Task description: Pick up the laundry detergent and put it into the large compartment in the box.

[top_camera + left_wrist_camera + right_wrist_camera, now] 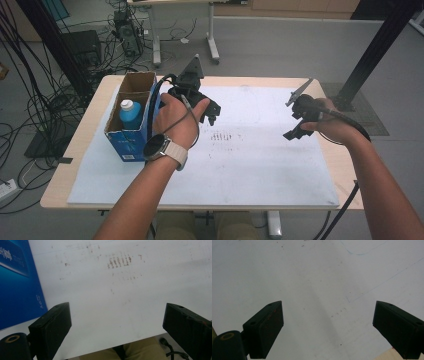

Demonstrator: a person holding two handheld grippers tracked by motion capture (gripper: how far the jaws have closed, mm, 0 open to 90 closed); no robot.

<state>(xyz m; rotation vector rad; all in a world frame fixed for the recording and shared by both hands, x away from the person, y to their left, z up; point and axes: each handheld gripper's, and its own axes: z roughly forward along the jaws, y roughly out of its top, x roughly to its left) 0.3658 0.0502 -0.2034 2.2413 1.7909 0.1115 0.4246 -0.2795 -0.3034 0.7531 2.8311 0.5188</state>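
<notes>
While my left gripper (pixel 210 114) and right gripper (pixel 296 127) hover, fingers spread, empty, the blue white-capped bottle (pixel 131 114) stands boxed near the desk's (pixel 90 107) left edge.

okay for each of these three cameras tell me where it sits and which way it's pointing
High view: above the person's side, facing forward and down on the table; both forearms, left gripper, right gripper, box with bottle.
Left gripper view: on the left gripper, aimed down and back toward the person at the white sheet; open jaws, trousers.
Right gripper view: on the right gripper, aimed down at the sheet; open jaws.
Shared: high and left views show the blue box and rust-coloured marks.
</notes>
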